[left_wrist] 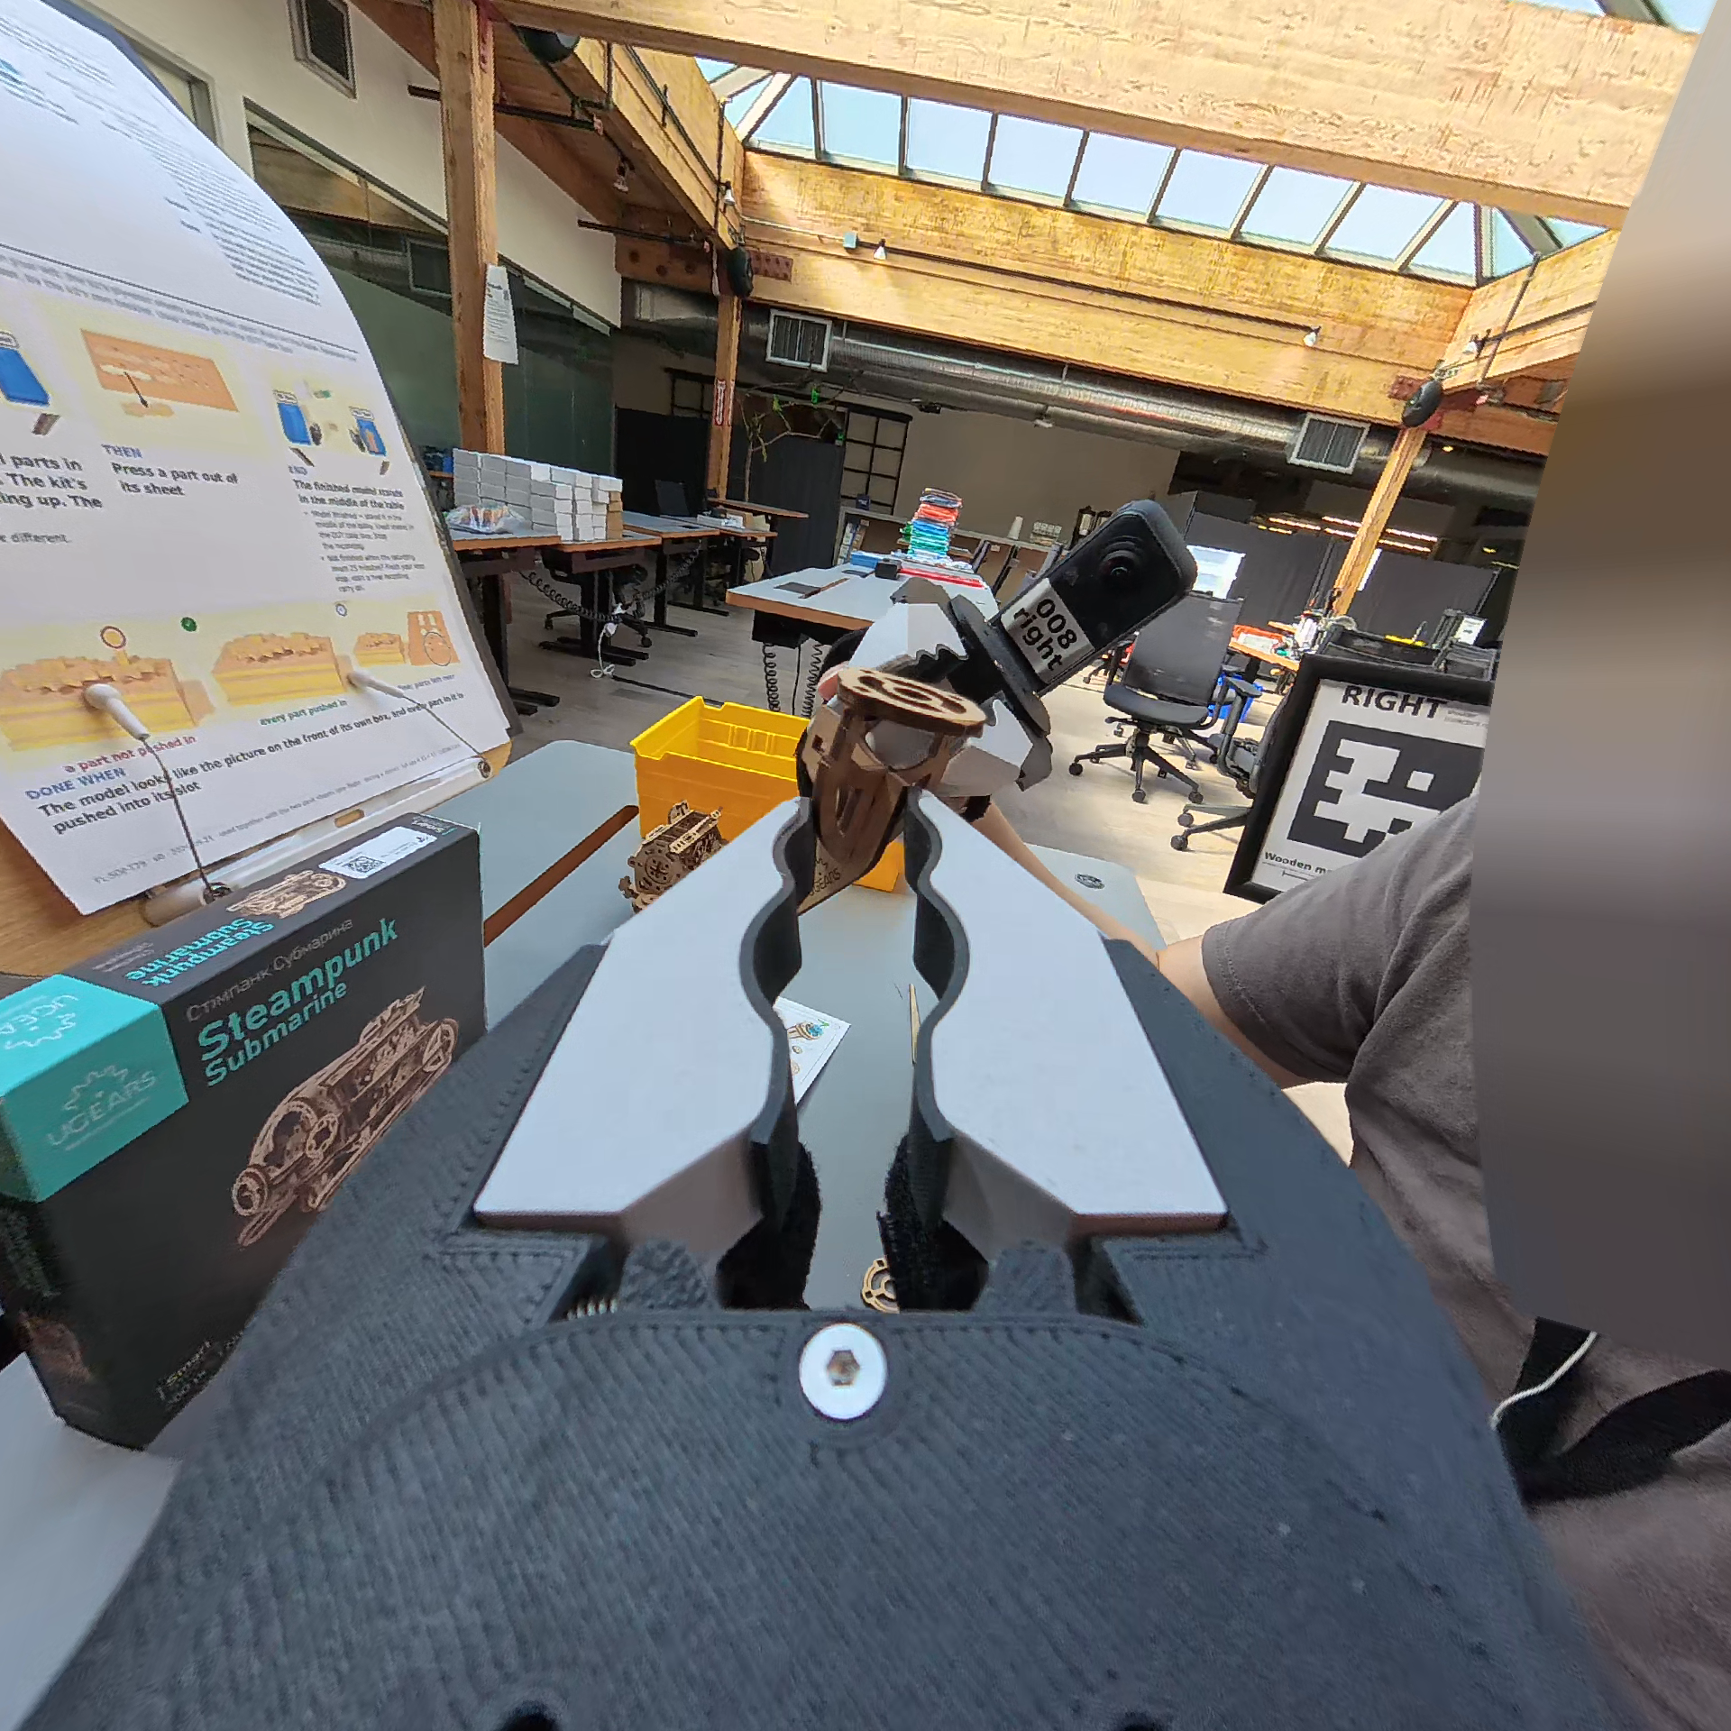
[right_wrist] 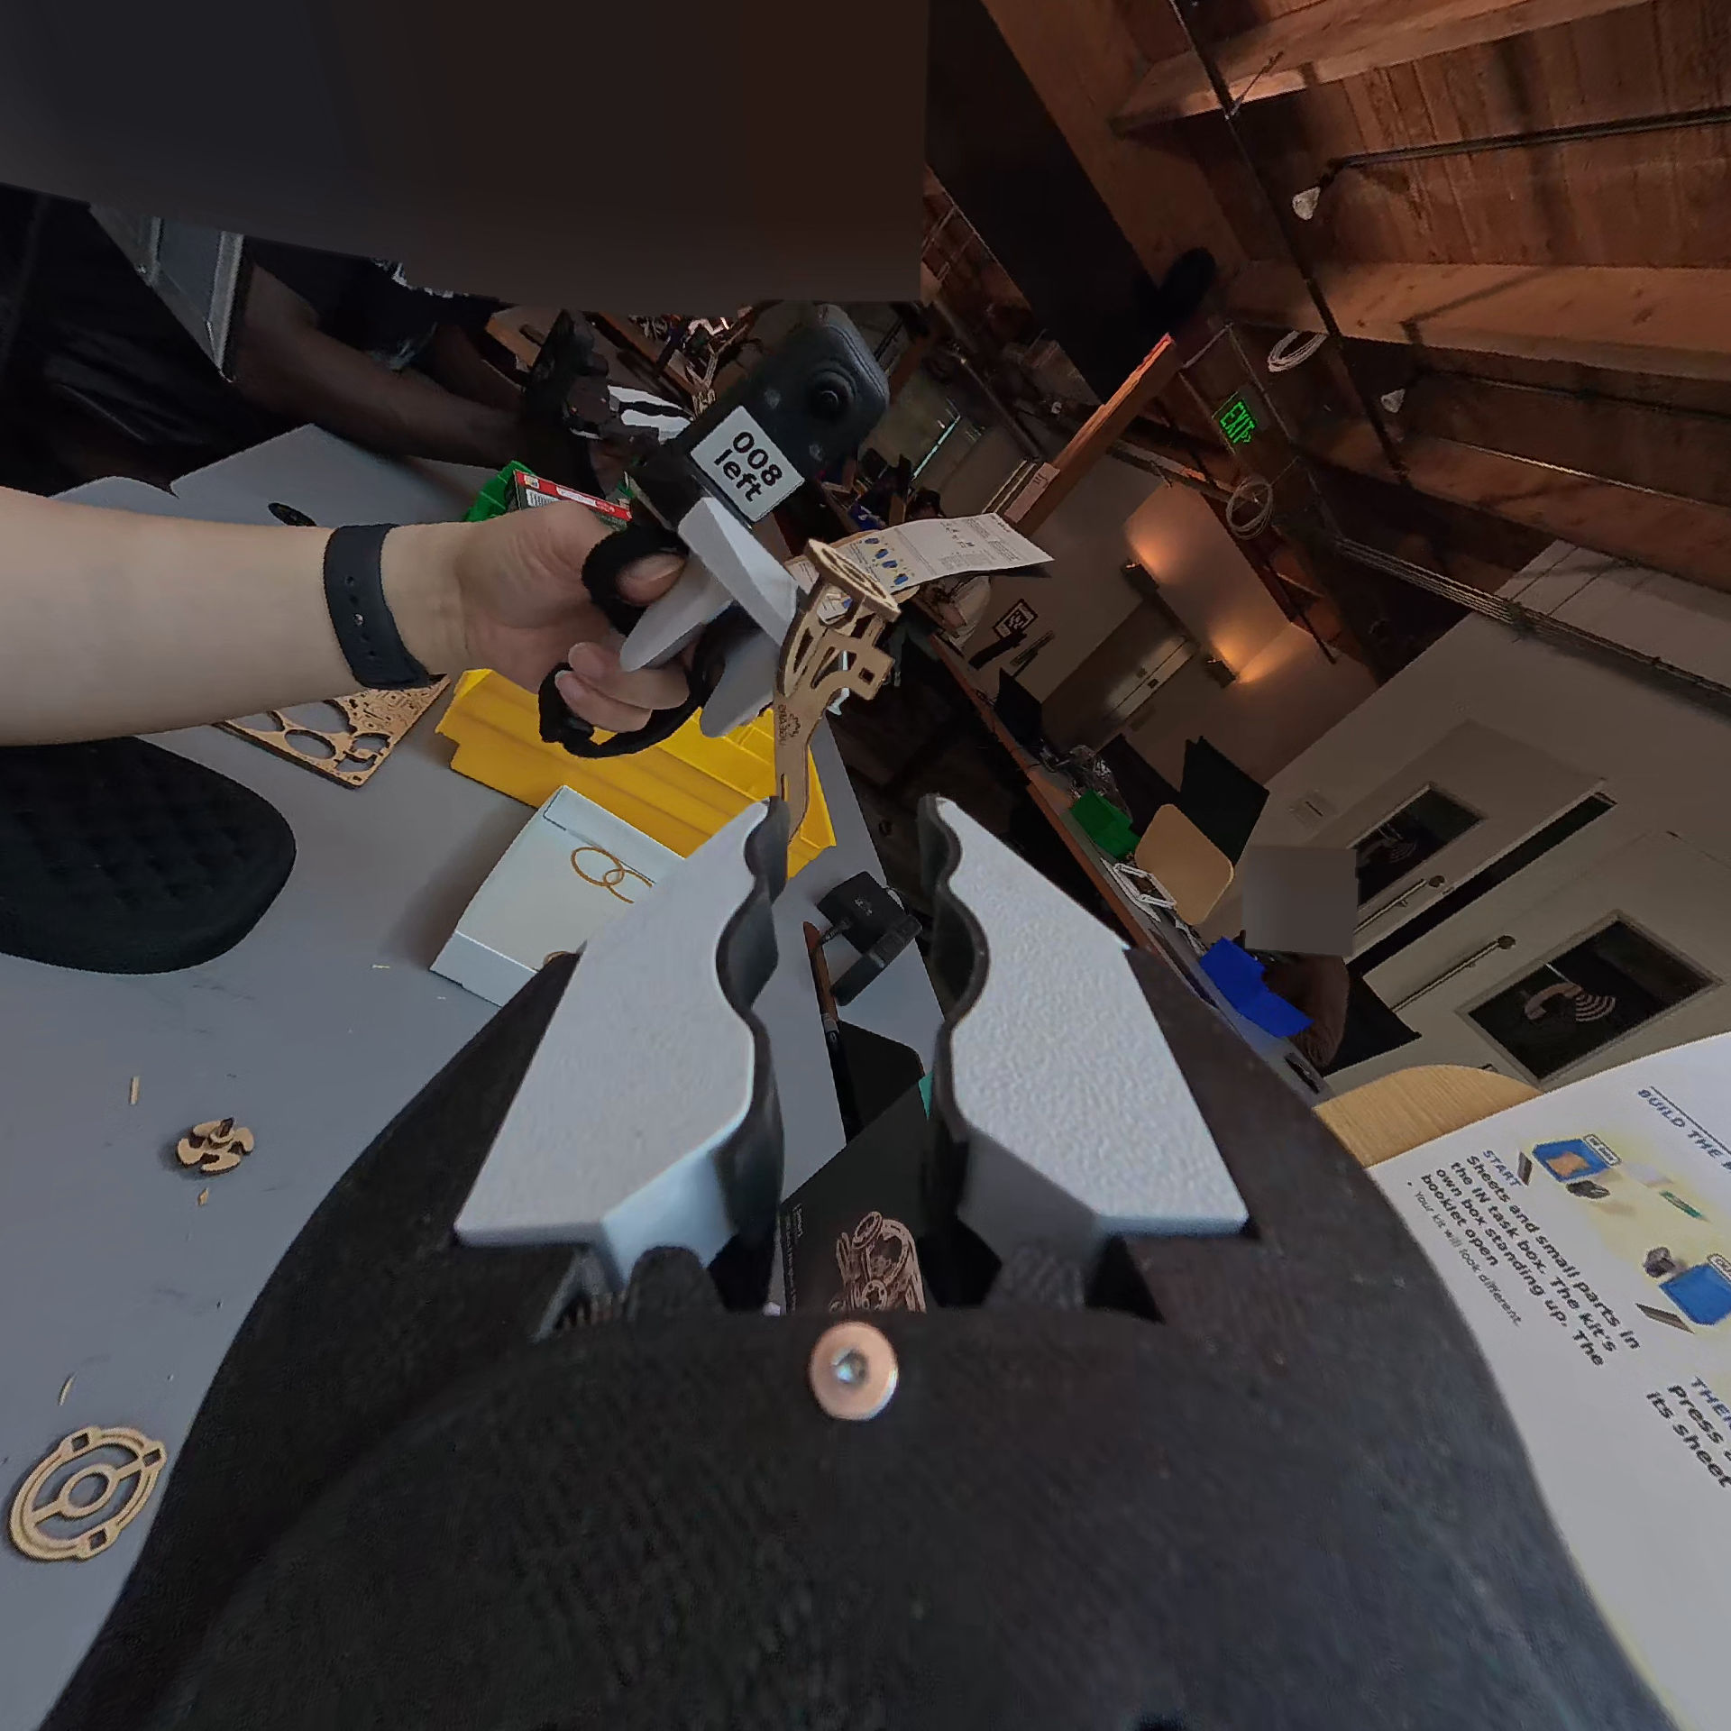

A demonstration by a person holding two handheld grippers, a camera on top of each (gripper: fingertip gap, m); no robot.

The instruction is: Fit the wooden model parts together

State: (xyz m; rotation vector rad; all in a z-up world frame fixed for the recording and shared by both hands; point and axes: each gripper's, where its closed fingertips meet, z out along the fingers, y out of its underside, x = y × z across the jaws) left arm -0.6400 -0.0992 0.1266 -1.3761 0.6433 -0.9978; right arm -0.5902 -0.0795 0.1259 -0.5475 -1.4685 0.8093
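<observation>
A wooden sub-assembly, a round slotted disc on a curved stand with a long flat tail, hangs in the air between the two grippers. My left gripper is shut on its stand; in the right wrist view this gripper holds the sub-assembly just below the disc. My right gripper is open, and the tail ends beside its left fingertip. In the left wrist view the right gripper sits just behind the disc. A partly built wooden model stands on the grey table.
Nearby are a yellow bin, the black kit box and an instruction sheet on a stand. The right wrist view shows a punched wooden sheet, a white box, loose wooden parts, a black mat and a person's forearm. My right fingertips sit around 6 centimetres from my left ones.
</observation>
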